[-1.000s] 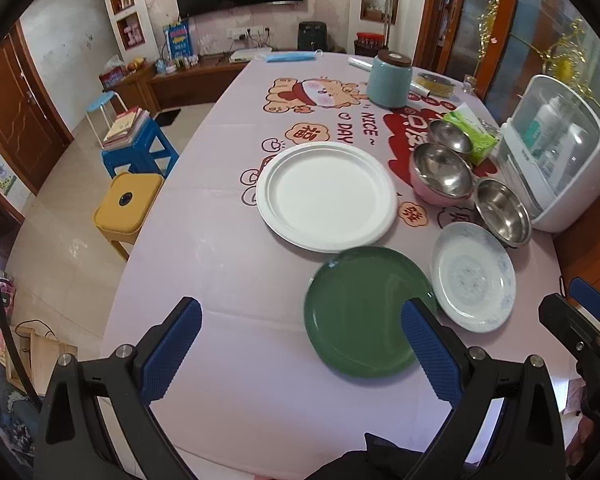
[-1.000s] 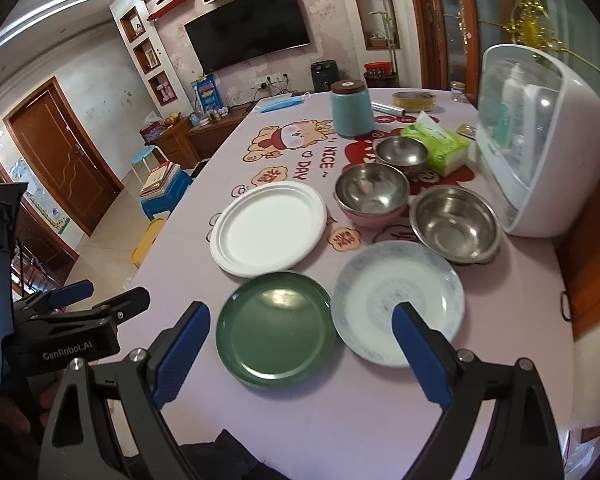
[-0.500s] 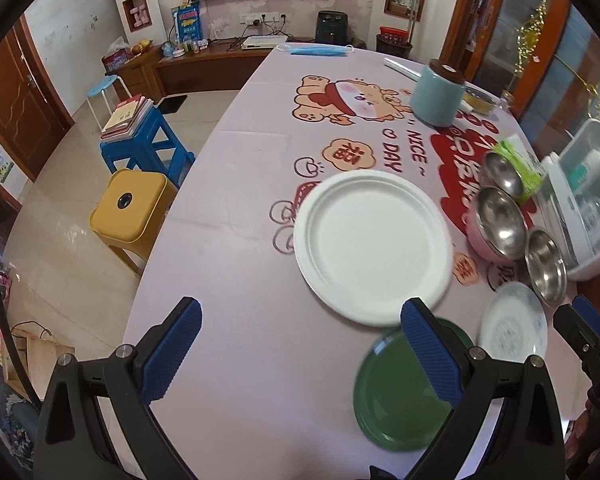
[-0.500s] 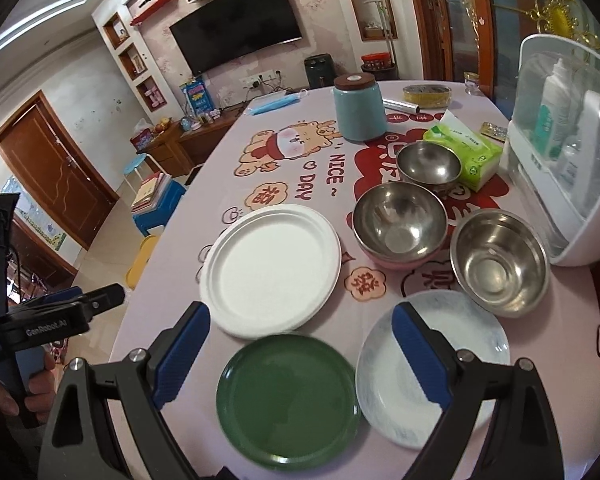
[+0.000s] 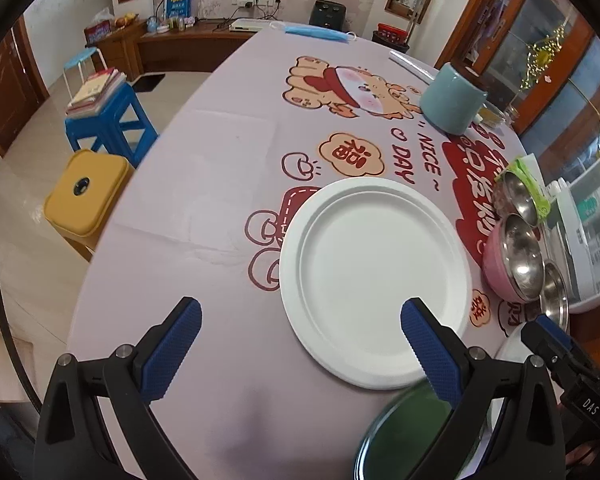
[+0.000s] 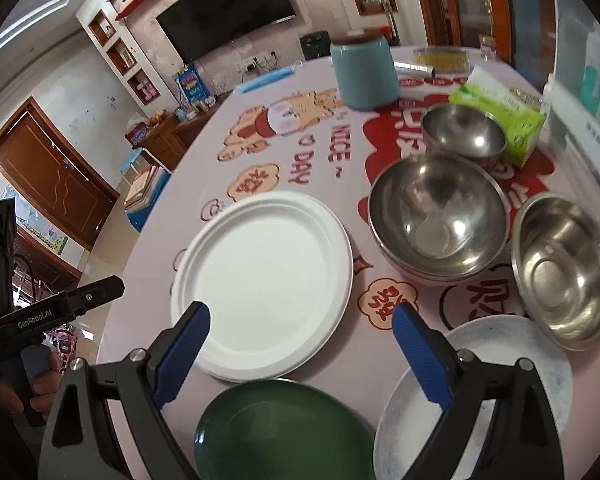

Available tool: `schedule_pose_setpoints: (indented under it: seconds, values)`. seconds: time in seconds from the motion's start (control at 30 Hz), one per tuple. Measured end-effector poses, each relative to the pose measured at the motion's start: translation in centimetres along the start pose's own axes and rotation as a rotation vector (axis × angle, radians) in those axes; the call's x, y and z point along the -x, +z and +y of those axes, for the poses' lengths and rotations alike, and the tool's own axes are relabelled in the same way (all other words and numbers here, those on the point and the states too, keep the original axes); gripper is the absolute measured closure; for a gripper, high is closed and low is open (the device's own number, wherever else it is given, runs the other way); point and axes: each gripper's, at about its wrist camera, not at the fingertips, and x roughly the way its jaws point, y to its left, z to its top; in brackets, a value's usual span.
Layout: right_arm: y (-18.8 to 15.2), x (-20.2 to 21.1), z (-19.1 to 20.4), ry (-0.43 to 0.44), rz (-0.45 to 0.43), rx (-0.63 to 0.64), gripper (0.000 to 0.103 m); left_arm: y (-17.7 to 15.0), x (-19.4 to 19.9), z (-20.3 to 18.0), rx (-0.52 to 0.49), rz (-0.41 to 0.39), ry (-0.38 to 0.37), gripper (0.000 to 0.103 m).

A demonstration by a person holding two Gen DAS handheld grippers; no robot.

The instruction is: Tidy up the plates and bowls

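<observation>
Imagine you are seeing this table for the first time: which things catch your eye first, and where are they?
The large white plate dominates the middle of the cartoon-printed tablecloth. To its right sit three shiny steel bowls, and nearer the camera lie a green plate and a pale patterned plate. Both the left gripper and the right gripper are open, holding nothing.

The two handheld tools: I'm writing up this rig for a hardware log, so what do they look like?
Each handheld tool, left tool and right tool, has a black angular frame with silver screws and two fingers faced with blue textured pads. White lettering reads "GenRobot.AI" on the left tool's black body and "DAS" on the right's. No sleeve shows.
</observation>
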Motion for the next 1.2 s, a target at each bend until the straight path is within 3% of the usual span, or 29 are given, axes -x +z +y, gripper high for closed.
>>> schedule_pose_setpoints:
  seconds: [0.27,0.7,0.9,1.07,1.2]
  values:
    - [-0.4,-3.9,-1.2,0.018,0.077,-0.050,0.011,-0.3,-5.0,1.0,0.052,0.072,-0.021,0.004]
    - [-0.9,-6.8,-3.1,0.047,0.119,-0.114,0.035,-0.7,-8.8,1.5,0.085,0.139,-0.082,0.006]
    - [-0.6,-6.9,-3.4,0.055,0.102,-0.106,0.044,-0.8,-9.7,1.4,0.084,0.158,-0.084,0.021]
    - [-0.6,-6.7,-3.7,0.050,0.092,-0.115,0.048,-0.8,-9.7,1.2,0.063,0.149,-0.063,0.041]
    - [-0.7,-6.7,-3.8,0.032,0.099,-0.114,0.053,-0.6,-9.7,1.2,0.057,0.140,-0.055,0.049]
